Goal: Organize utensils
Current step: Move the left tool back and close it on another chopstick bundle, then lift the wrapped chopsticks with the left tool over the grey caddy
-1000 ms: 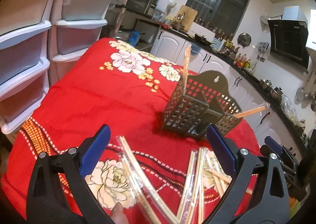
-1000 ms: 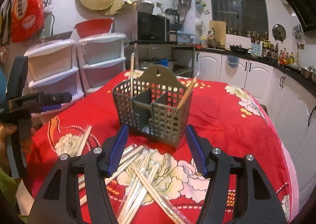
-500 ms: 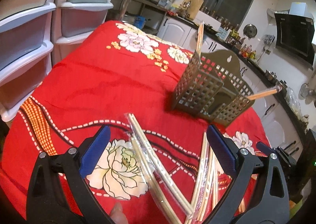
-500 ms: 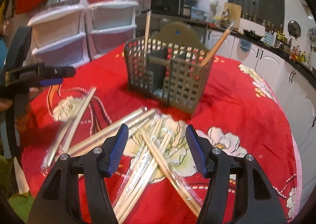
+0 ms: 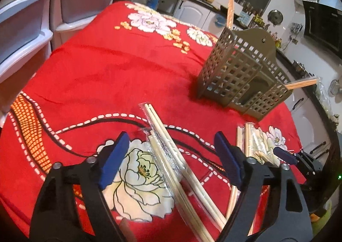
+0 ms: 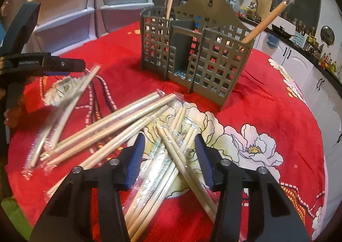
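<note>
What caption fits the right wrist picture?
Right hand-held gripper closing over wrapped chopsticks before the utensil caddy.

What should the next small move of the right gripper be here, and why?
Probably lower a little further and shut on the top wrapped chopstick pair. The right gripper straddles that pair, its jaws have just been closing, yet the pads do not press on it. The slotted utensil holder already has chopsticks standing in both outer compartments, so loose pairs seem bound there.
</note>
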### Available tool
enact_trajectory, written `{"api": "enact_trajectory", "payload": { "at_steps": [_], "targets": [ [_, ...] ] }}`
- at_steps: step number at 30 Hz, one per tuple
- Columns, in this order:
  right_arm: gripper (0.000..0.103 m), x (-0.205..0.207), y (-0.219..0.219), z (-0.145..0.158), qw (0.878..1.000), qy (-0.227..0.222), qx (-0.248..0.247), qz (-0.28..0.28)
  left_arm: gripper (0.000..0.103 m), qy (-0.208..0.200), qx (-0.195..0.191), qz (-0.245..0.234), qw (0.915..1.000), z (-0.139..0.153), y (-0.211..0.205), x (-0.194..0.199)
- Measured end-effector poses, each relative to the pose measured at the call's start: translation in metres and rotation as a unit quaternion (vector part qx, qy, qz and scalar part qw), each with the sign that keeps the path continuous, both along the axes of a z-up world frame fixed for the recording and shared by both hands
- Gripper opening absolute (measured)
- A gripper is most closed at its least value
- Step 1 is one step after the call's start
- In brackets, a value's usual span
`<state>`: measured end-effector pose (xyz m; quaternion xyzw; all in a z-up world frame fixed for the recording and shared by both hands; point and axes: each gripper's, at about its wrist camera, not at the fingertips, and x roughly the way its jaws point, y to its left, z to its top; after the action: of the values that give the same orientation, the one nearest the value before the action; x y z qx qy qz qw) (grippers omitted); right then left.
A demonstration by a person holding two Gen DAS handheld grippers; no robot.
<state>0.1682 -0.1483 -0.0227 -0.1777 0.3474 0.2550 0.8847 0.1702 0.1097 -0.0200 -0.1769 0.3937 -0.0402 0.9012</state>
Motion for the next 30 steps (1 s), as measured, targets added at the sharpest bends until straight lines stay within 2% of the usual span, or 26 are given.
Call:
{"api": "enact_trajectory", "payload": {
  "at_steps": [3, 5, 10, 13, 17, 20, 22, 23, 26, 27, 30],
  "targets": [
    [0.035, 0.004, 0.004, -0.003, 1.000, -0.002, -0.011, 0.002, 0.063, 0.018, -0.011, -0.003, 0.9998, -0.006, 0.002, 0.010],
    [0.027, 0.006, 0.005, -0.005, 1.000, -0.001, -0.013, 0.007, 0.059, 0.031, -0.019, -0.003, 0.9993, -0.012, 0.003, 0.018],
    [0.013, 0.007, 0.007, -0.005, 1.000, -0.004, -0.014, 0.012, 0.054, 0.042, -0.016, 0.001, 0.9990, -0.013, 0.004, 0.036],
    [0.011, 0.008, 0.006, -0.004, 1.000, -0.007, -0.013, 0.011, 0.046, 0.054, -0.001, 0.008, 0.9985, -0.014, 0.004, 0.046],
    [0.007, 0.011, 0.000, 0.000, 1.000, -0.005, 0.008, 0.010, 0.044, 0.065, 0.030, 0.006, 0.9975, -0.014, -0.001, 0.057],
    [0.005, 0.013, -0.009, 0.005, 1.000, -0.004, 0.031, 0.003, 0.033, 0.068, 0.052, 0.010, 0.9963, -0.015, -0.004, 0.062],
    [0.003, 0.015, -0.016, 0.009, 0.999, -0.003, 0.043, -0.004, 0.020, 0.068, 0.065, 0.017, 0.9954, -0.015, -0.003, 0.064],
    [0.002, 0.016, -0.019, 0.010, 0.999, -0.002, 0.048, -0.007, 0.017, 0.066, 0.070, 0.019, 0.9951, -0.014, -0.003, 0.065],
    [0.001, 0.019, -0.025, 0.011, 0.999, -0.002, 0.051, -0.015, 0.011, 0.060, 0.074, 0.025, 0.9952, -0.014, -0.001, 0.068],
    [0.001, 0.018, -0.026, 0.011, 0.999, -0.003, 0.052, -0.018, 0.006, 0.057, 0.073, 0.025, 0.9954, -0.014, 0.000, 0.068],
    [0.001, 0.018, -0.029, 0.012, 0.998, 0.010, 0.059, -0.007, 0.005, 0.052, 0.067, 0.026, 0.9961, -0.012, 0.000, 0.068]
  ]
}}
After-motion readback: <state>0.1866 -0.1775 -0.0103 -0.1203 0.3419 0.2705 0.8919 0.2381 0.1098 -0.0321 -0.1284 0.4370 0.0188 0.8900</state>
